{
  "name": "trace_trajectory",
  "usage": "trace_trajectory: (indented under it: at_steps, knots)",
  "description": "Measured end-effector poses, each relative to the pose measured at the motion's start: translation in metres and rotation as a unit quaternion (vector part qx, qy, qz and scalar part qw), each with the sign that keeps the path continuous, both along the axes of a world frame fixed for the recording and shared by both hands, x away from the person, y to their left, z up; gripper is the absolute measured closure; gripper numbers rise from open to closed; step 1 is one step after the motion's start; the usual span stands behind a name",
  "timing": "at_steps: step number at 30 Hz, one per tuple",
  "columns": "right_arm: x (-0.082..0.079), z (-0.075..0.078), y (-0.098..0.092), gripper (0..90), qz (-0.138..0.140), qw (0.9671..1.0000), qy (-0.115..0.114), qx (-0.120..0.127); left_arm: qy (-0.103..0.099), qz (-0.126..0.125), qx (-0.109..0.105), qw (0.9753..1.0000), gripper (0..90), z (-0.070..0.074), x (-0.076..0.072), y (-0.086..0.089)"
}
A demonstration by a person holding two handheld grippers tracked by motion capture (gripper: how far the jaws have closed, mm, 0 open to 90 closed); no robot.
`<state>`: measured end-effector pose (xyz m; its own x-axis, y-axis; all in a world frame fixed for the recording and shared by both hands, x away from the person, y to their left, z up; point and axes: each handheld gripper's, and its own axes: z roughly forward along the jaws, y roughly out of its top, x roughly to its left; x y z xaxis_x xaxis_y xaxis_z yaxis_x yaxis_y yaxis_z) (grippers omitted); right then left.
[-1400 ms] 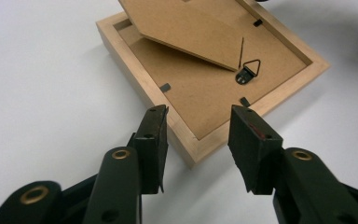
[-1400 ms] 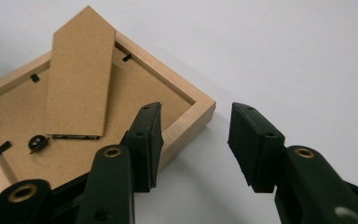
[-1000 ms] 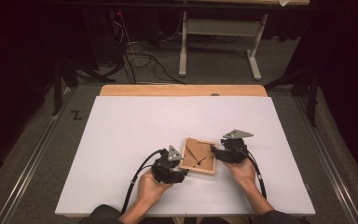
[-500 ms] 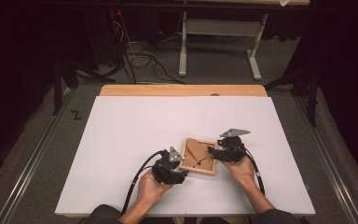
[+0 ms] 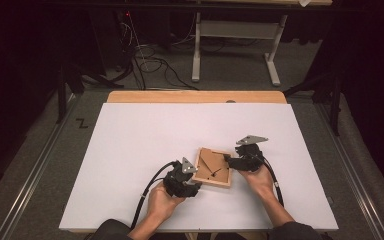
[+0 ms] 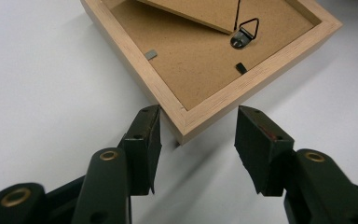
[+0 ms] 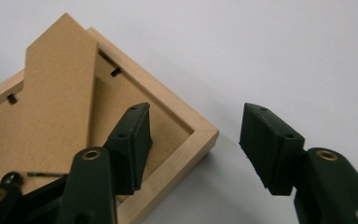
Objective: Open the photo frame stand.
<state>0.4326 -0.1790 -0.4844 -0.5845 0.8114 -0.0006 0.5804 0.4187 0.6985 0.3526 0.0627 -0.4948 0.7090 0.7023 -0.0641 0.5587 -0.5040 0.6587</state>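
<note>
The right gripper (image 5: 228, 159) has shifted in over the frame (image 5: 213, 167) corner, fingers wide and empty, while the left gripper (image 5: 196, 183), equally open, straddles the opposite corner, ready to grasp.

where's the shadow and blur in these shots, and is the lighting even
High view: bright table, surrounding room dark. Left gripper view: frame sharp, soft shadow under its near corner, left claw bases slightly blurred. Right gripper view: right claw soft, frame's far part blurred.
</note>
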Motion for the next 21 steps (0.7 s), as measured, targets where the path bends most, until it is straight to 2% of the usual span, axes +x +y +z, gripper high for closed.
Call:
trace_trajectory:
  at_steps: [2,6,12,14,21]
  knots:
    - [0.004,0.000,0.001,41.6,0.000,0.9999,0.009,0.005,-0.002,0.000,0.002,1.0000,51.2,-0.001,0.000,0.000]
    - [0.006,0.002,0.006,41.1,0.009,0.9998,0.014,-0.006,-0.001,0.000,0.006,1.0000,52.0,-0.003,0.001,0.001]
    - [0.011,0.001,0.005,40.0,0.014,0.9996,0.024,0.005,-0.003,0.000,0.004,1.0000,53.2,-0.003,0.001,0.000]
    - [0.013,0.001,0.005,40.2,0.013,0.9998,0.018,0.001,-0.003,0.000,0.004,1.0000,53.3,-0.004,0.001,0.000]
    - [0.014,0.000,0.007,43.2,0.030,0.9979,0.052,0.025,-0.005,-0.001,0.006,1.0000,53.0,-0.004,0.001,0.001]
